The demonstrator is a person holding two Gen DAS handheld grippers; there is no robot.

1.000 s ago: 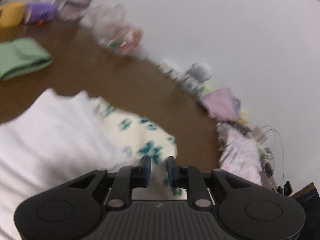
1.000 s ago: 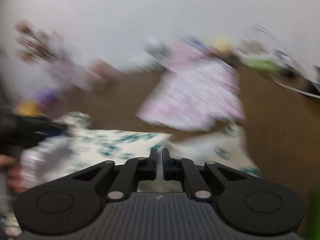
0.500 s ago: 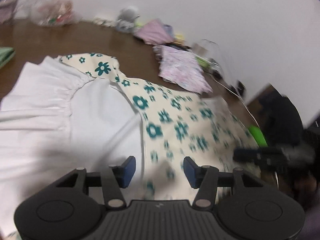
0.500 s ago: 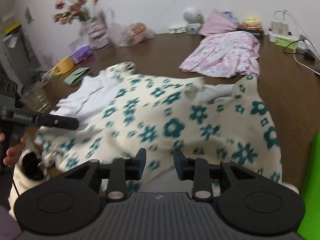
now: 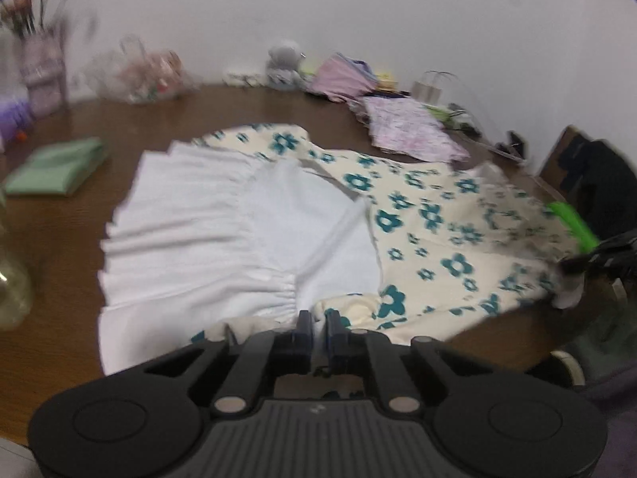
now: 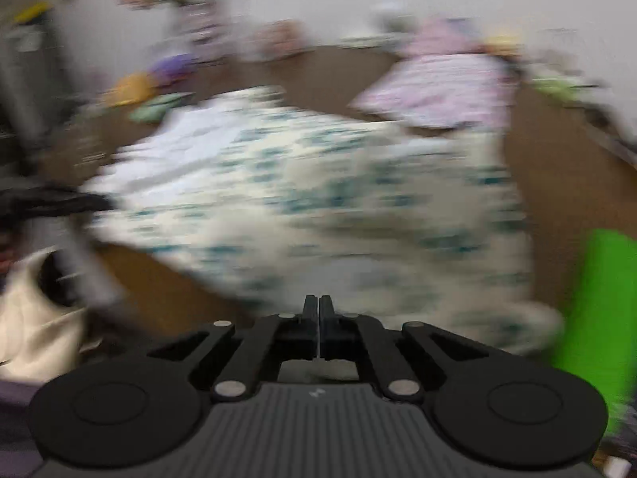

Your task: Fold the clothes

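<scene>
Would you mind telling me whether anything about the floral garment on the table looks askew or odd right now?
The floral garment lies crooked, its white lining turned out and exposed on the left and its near edge hanging over the table edge. The left gripper pinches the near hem.

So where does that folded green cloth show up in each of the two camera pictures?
Left wrist view: the folded green cloth lies at the far left on the brown table, left of the white ruffled skirt.
Right wrist view: a blurred green patch at upper left, beyond the floral dress, is probably it.
Shared landmark: the pink patterned garment at the table's far side.
</scene>
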